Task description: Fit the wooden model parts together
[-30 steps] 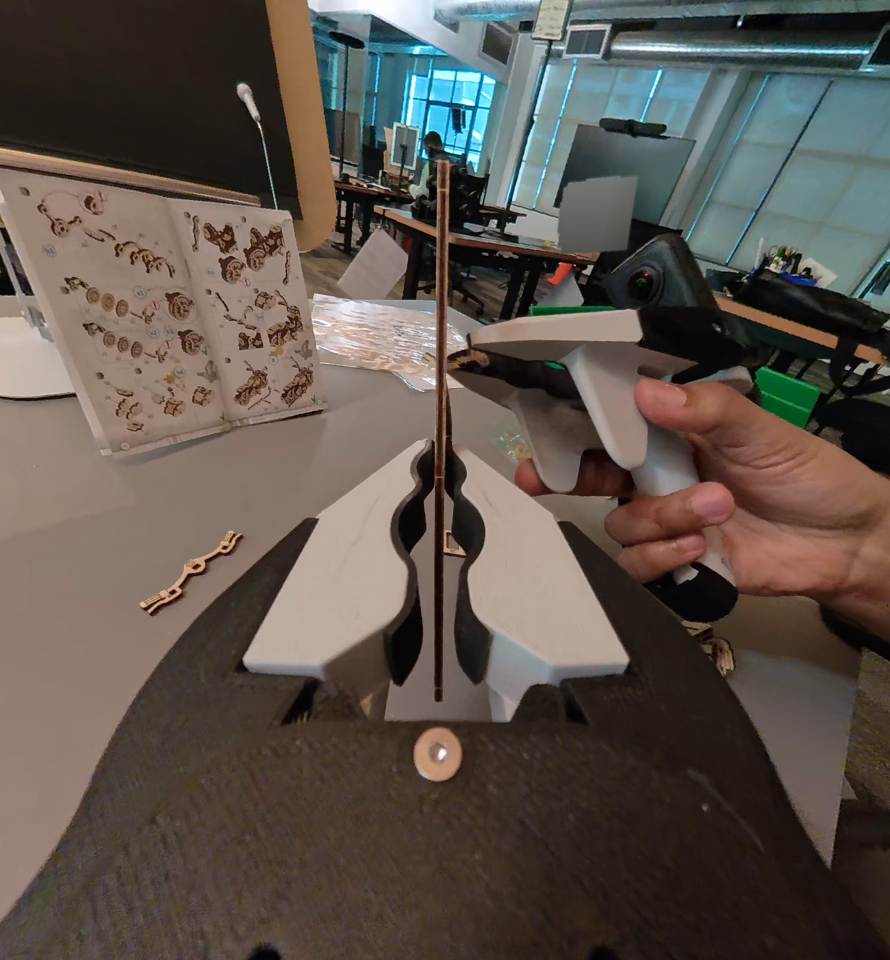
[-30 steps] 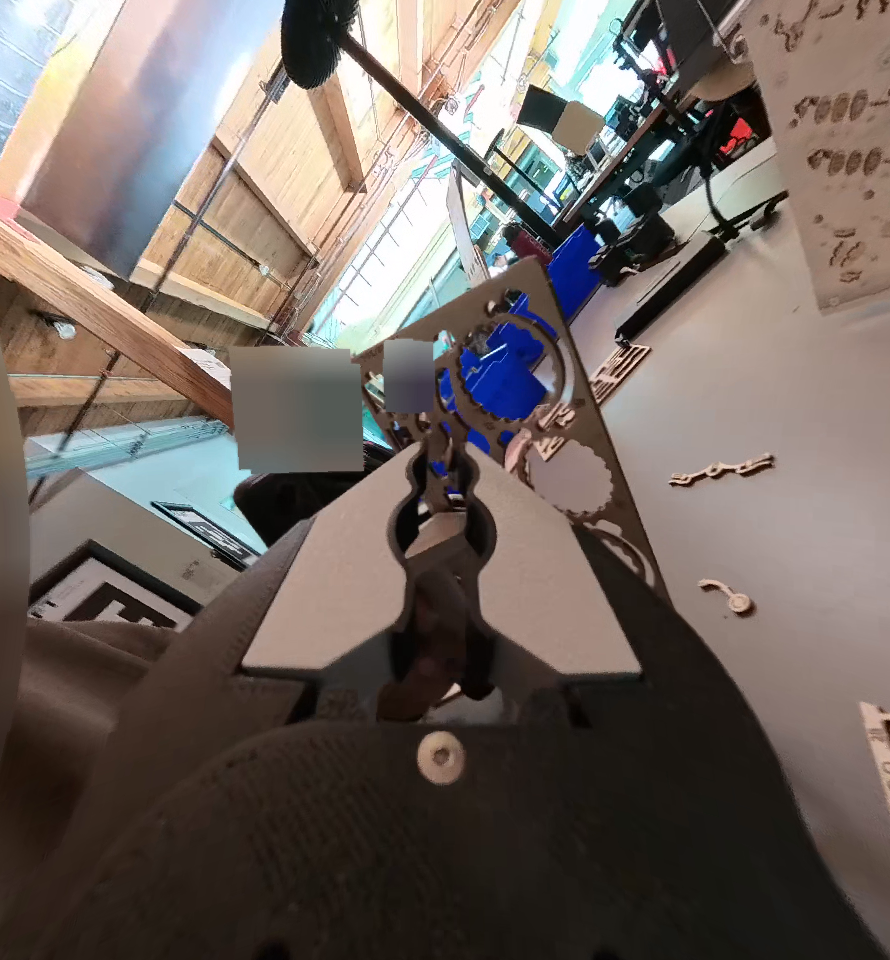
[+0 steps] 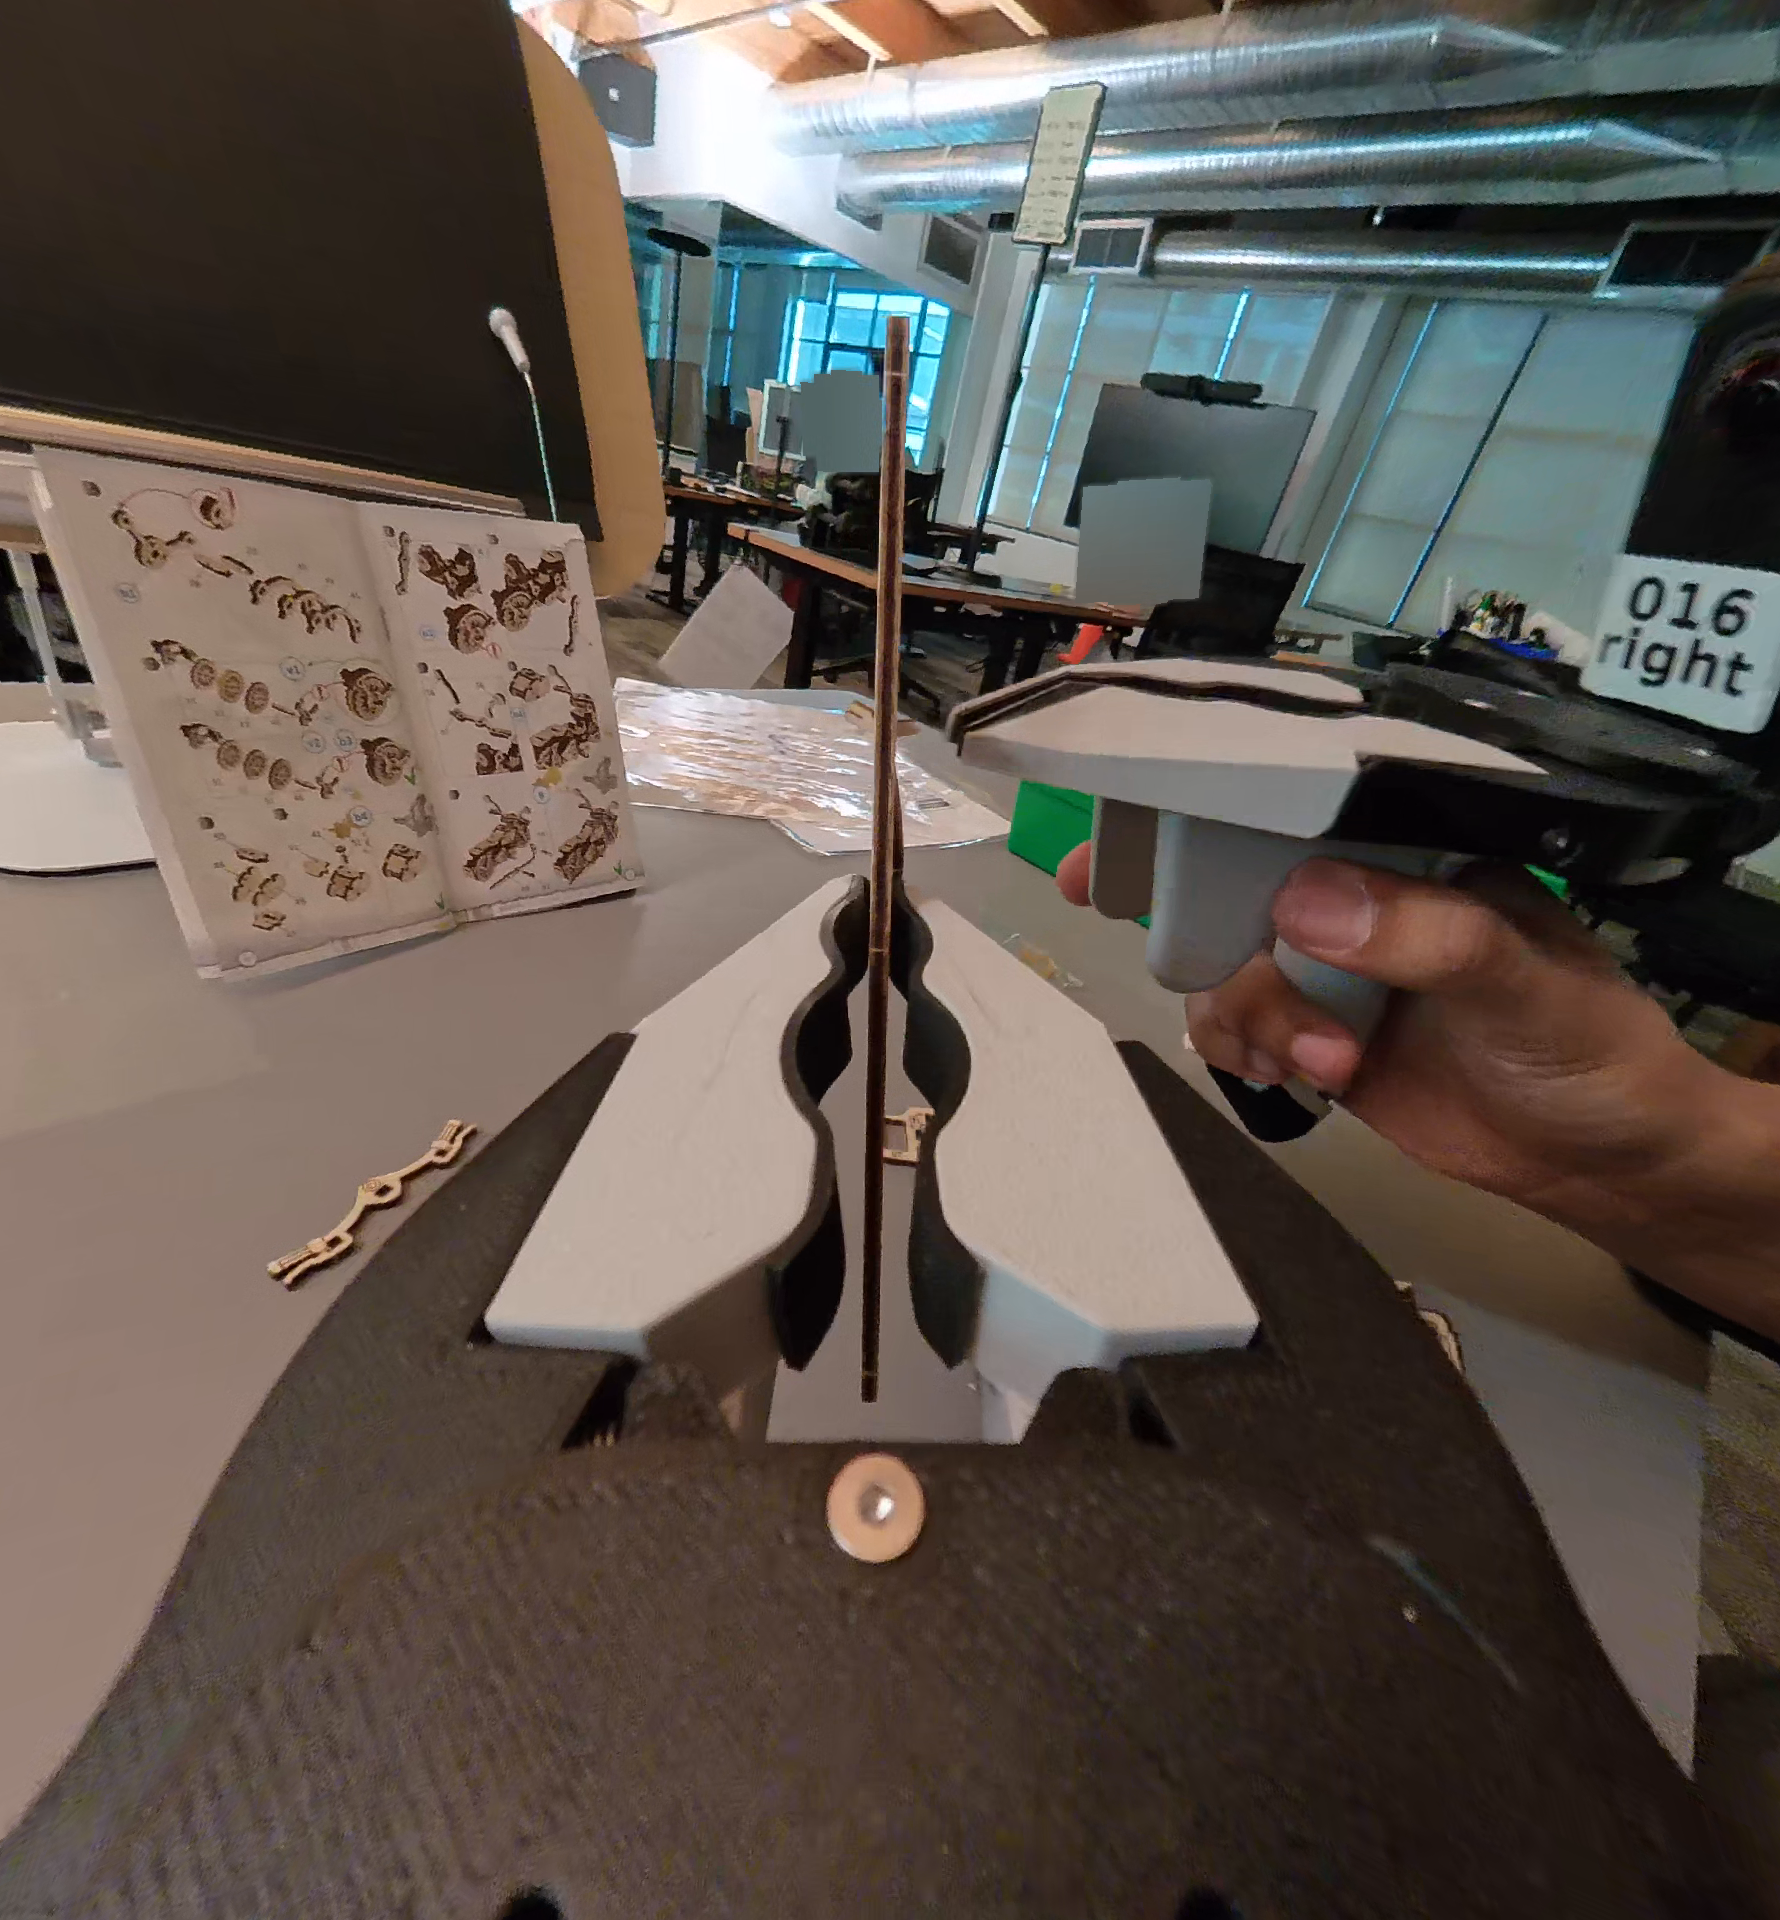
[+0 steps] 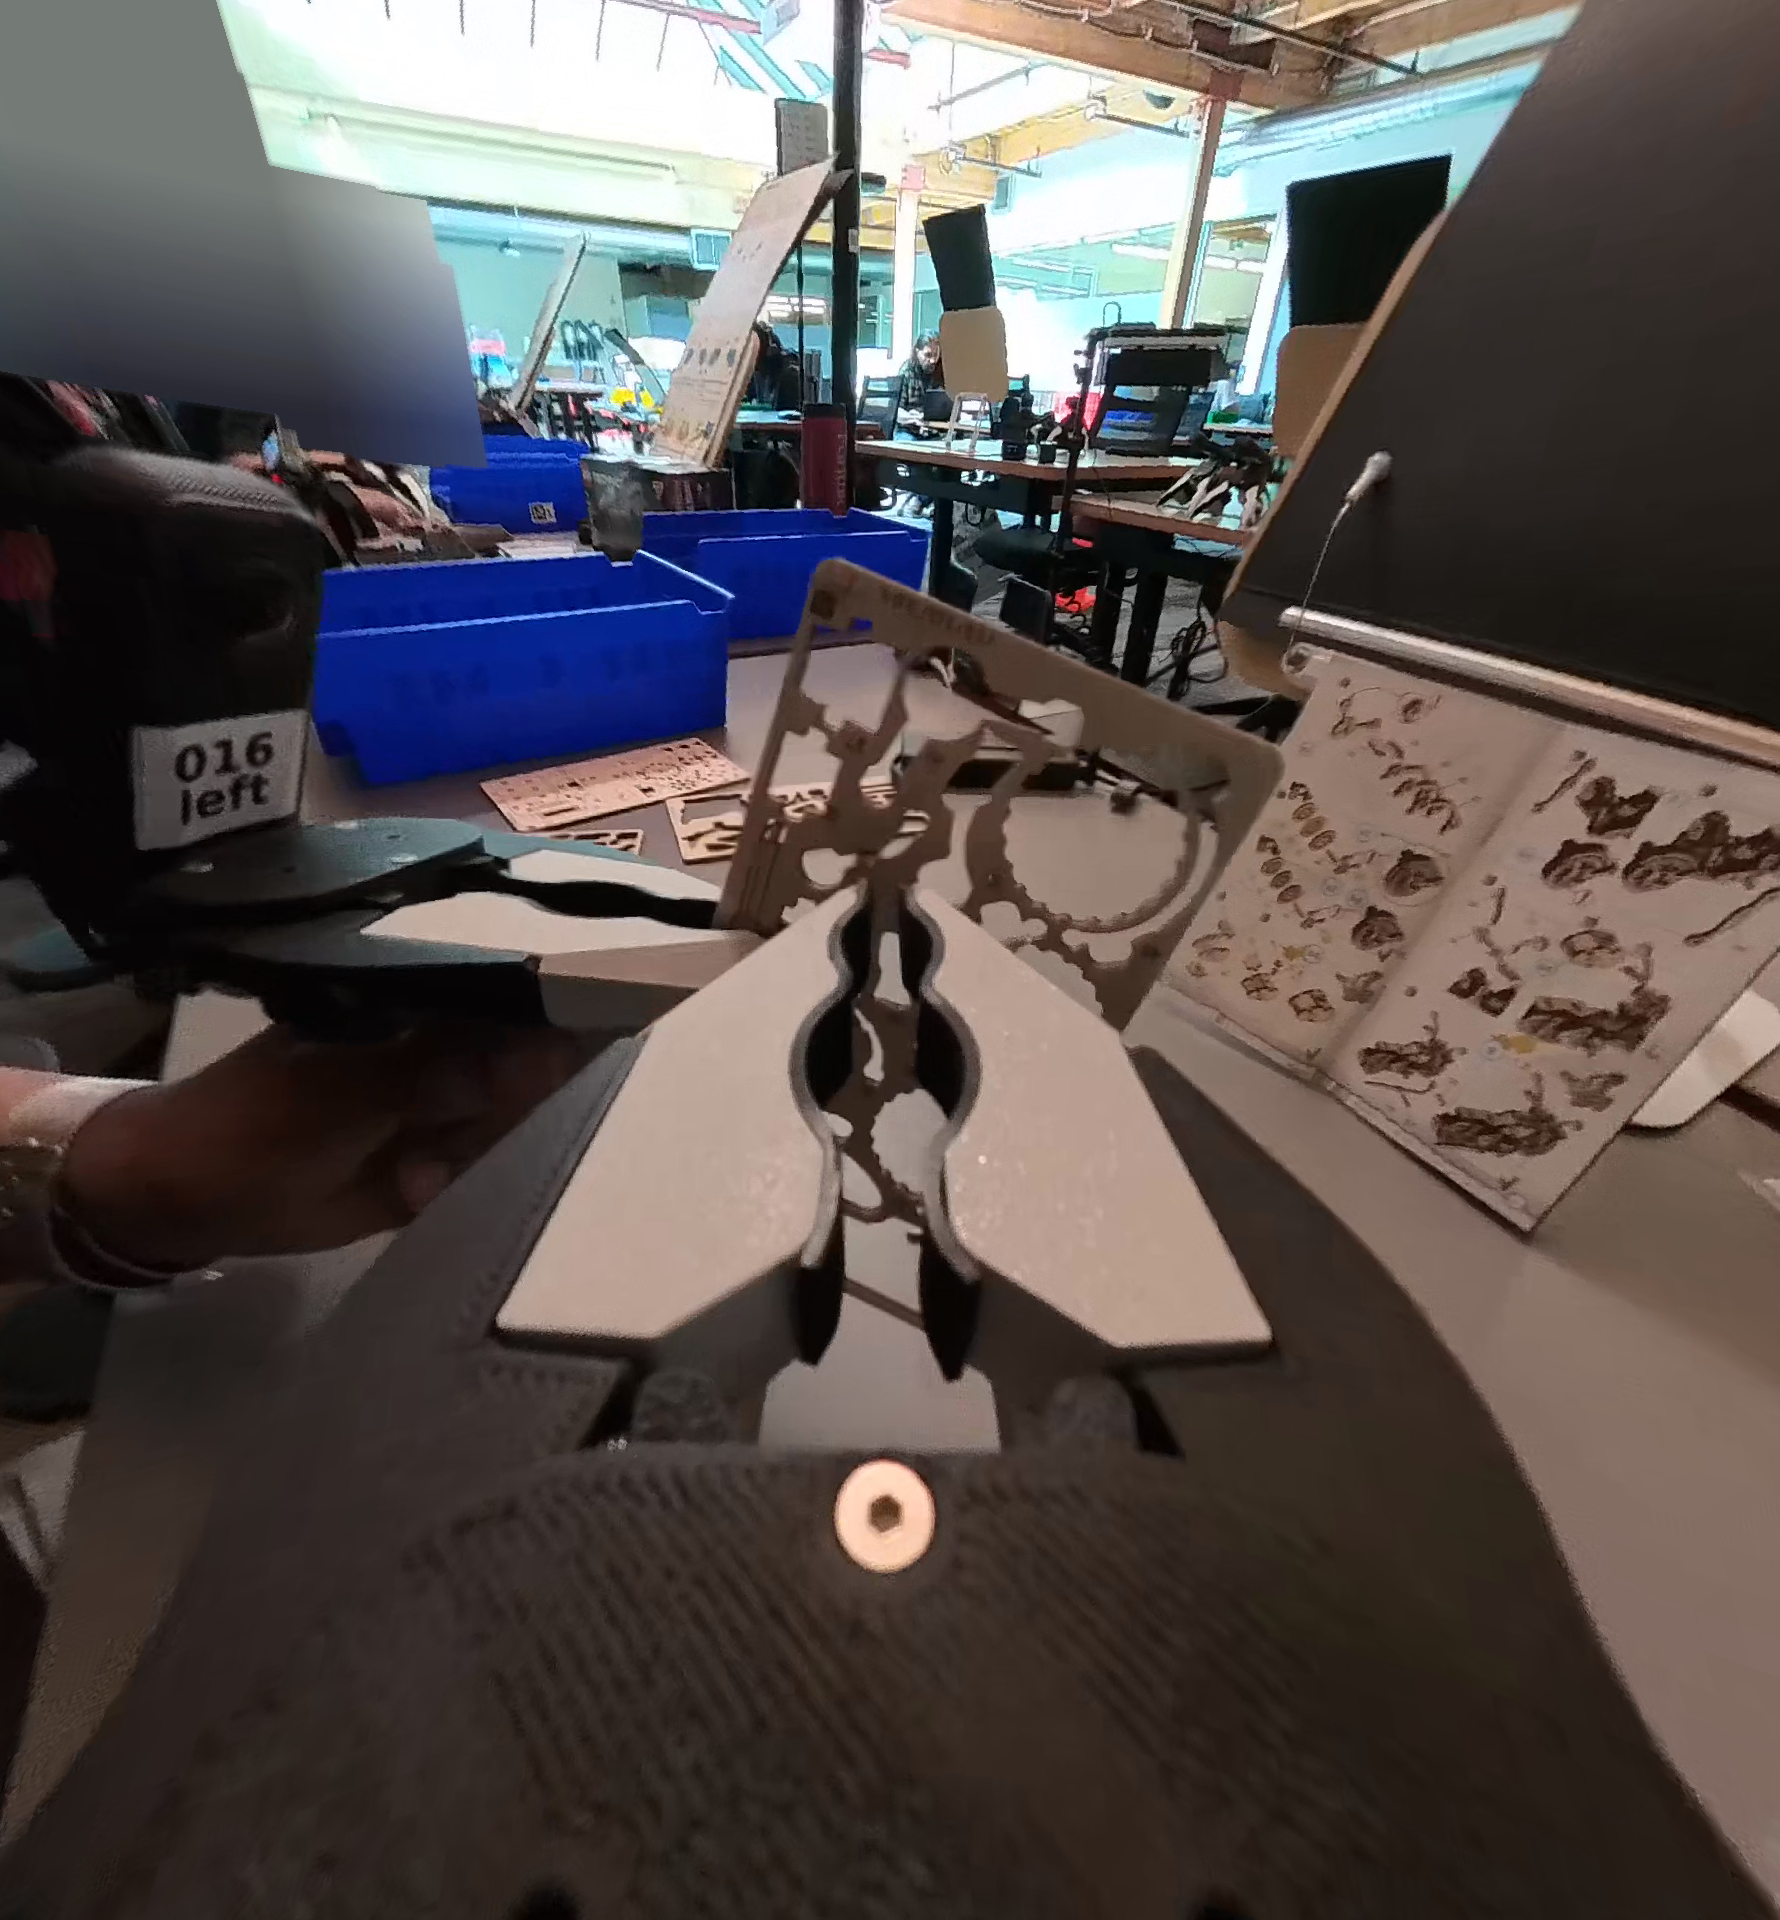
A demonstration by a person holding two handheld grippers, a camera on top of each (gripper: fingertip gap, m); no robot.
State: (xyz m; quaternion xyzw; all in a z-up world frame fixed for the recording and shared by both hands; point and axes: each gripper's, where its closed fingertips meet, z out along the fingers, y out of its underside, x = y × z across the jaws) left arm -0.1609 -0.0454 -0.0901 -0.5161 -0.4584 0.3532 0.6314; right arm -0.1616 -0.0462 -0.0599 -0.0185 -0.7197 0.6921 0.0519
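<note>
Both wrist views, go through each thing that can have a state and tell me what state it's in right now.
Left gripper: shut on the wooden sheet.
Wooden sheet: held upright on edge, many parts already punched out.
Right gripper: nearly shut, fingertips close to the sheet; whether it grips anything, cannot tell.
Instruction booklet: open, propped upright.
Loose wooden piece: lying flat on the table.

The laser-cut wooden sheet (image 4: 1011,790) is thin pale plywood with dark scorched edges. Both grippers have matt grey plastic fingers (image 3: 699,1122) on rough, ribbed black printed bodies. The table (image 3: 138,1122) is smooth matt grey; the instruction booklet (image 3: 346,717) is paper.
</note>
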